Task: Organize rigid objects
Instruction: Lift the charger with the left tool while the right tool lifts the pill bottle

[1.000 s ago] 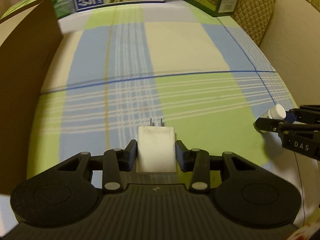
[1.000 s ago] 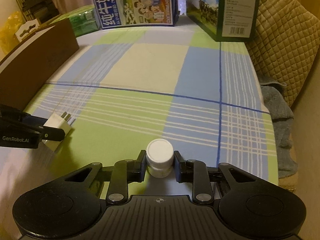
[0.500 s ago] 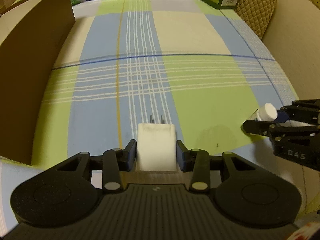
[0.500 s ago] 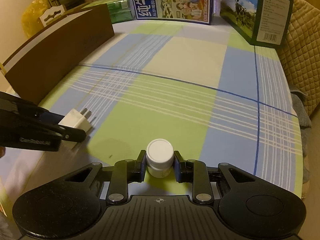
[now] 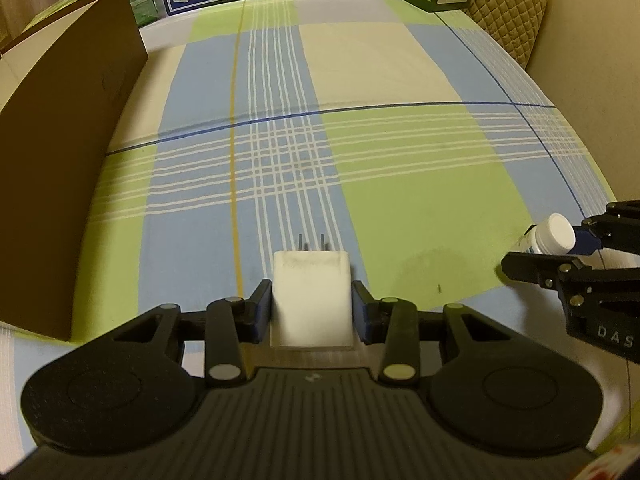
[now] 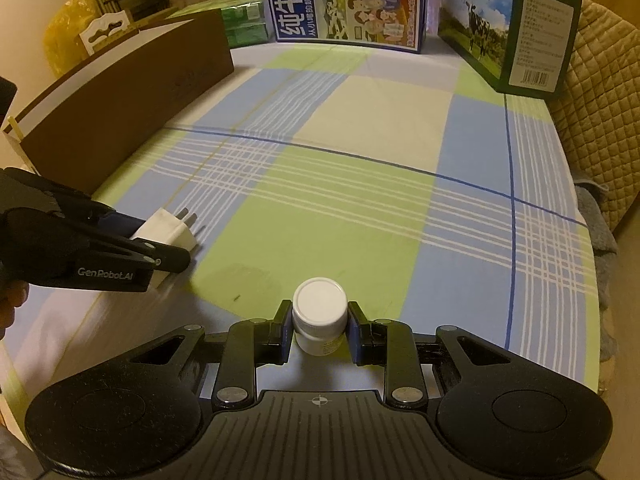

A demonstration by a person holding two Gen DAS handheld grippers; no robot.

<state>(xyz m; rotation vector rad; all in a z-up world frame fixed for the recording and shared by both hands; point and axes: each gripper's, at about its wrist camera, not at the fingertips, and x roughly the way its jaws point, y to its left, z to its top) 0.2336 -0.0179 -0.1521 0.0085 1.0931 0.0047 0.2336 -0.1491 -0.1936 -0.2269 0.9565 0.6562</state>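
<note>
My left gripper [image 5: 312, 304] is shut on a white plug adapter [image 5: 311, 300], prongs pointing forward, held above the checked cloth. The adapter also shows in the right wrist view [image 6: 168, 234], held in the left gripper [image 6: 168, 248] at the left. My right gripper [image 6: 319, 326] is shut on a small white pill bottle [image 6: 319, 316] with a white cap. In the left wrist view the bottle [image 5: 550, 234] sits between the right gripper's fingers [image 5: 532, 270] at the right edge.
A long brown cardboard box [image 6: 120, 132] runs along the left side; it also shows in the left wrist view [image 5: 60, 152]. A blue milk carton box [image 6: 348, 4], a green milk box [image 6: 516, 28] and green packs [image 6: 244, 24] stand at the back. A quilted chair [image 6: 604, 100] is at the right.
Both grippers have moved forward and left over the cloth with their objects held; the back boxes and the brown box look nearer. Grips are unchanged.
</note>
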